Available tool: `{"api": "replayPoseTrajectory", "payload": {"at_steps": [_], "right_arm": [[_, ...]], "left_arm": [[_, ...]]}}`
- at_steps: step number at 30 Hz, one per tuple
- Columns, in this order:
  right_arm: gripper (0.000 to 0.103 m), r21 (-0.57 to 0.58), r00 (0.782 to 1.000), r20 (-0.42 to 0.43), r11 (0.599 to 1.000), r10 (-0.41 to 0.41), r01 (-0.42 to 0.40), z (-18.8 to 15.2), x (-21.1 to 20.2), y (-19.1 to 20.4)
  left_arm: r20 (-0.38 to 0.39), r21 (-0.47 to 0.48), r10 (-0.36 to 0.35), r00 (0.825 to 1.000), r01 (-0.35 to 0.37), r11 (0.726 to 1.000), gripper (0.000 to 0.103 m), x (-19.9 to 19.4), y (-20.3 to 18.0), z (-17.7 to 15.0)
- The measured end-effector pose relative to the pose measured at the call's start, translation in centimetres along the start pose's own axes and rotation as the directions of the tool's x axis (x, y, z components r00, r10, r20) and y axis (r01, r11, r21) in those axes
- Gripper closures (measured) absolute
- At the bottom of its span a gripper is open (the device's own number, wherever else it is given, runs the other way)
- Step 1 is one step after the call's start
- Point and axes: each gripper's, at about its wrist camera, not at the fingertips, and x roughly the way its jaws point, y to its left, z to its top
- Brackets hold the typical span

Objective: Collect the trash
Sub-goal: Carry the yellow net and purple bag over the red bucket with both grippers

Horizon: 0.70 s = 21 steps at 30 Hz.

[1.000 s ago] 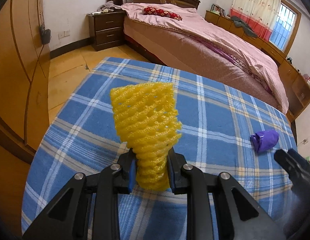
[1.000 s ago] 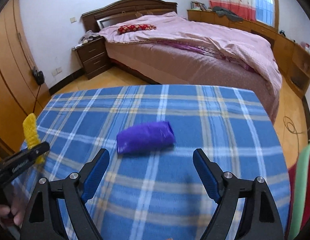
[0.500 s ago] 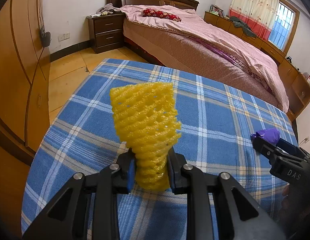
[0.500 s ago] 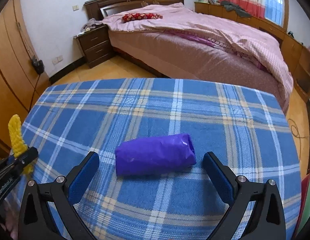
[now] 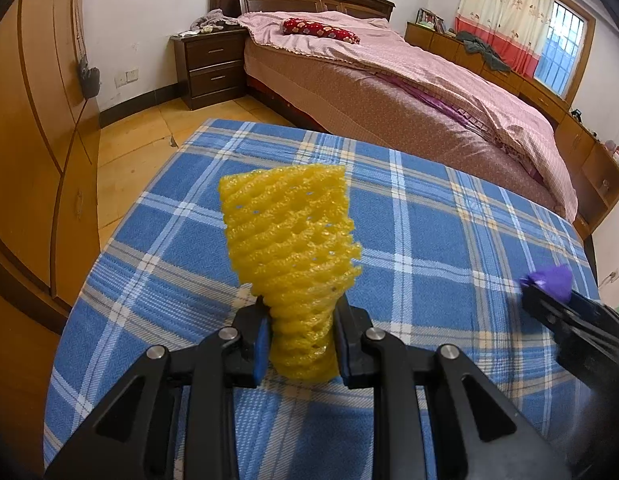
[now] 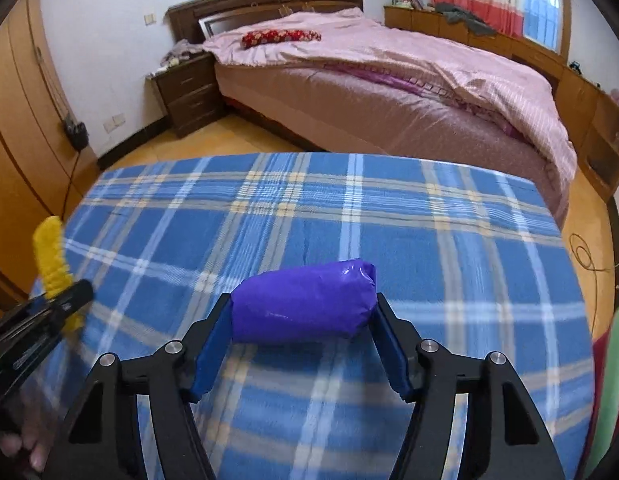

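Note:
My left gripper (image 5: 299, 342) is shut on a yellow foam fruit net (image 5: 291, 248) and holds it upright above the blue plaid table (image 5: 429, 240). The net also shows at the left of the right wrist view (image 6: 51, 256). My right gripper (image 6: 303, 334) is shut on a purple plastic packet (image 6: 305, 304), with one finger pressed against each end, at the table surface (image 6: 349, 208). In the left wrist view the purple packet (image 5: 549, 280) shows at the right edge in the right gripper's fingers (image 5: 565, 316).
A bed (image 5: 389, 80) with a pink cover stands beyond the table's far edge. A dark nightstand (image 5: 213, 64) is by the wall. Wooden wardrobe doors (image 5: 33, 120) run along the left. Something red and green (image 6: 609, 392) is at the right edge.
My right gripper moved forward around the purple packet and closed its fingers on both ends. My left gripper kept holding the yellow net almost still.

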Motion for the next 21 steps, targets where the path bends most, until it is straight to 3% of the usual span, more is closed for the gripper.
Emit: {"api": "replayPoseTrajectory", "payload": {"at_steps": [10, 21], "right_arm": [[0.035, 0.086, 0.995, 0.069, 0.994, -0.068, 0.062, -3.8, -8.0, -3.1], [0.035, 0.164, 0.984, 0.129, 0.981, -0.121, 0.099, -6.5, -14.1, -6.2]], "left_arm": [[0.033, 0.038, -0.049, 0.998, 0.047, 0.998, 0.078, -1.3, -1.2, -0.4], [0.068, 0.132, -0.121, 0.990, 0.111, 0.985, 0.078, -4.2, -4.2, -0.9]]}}
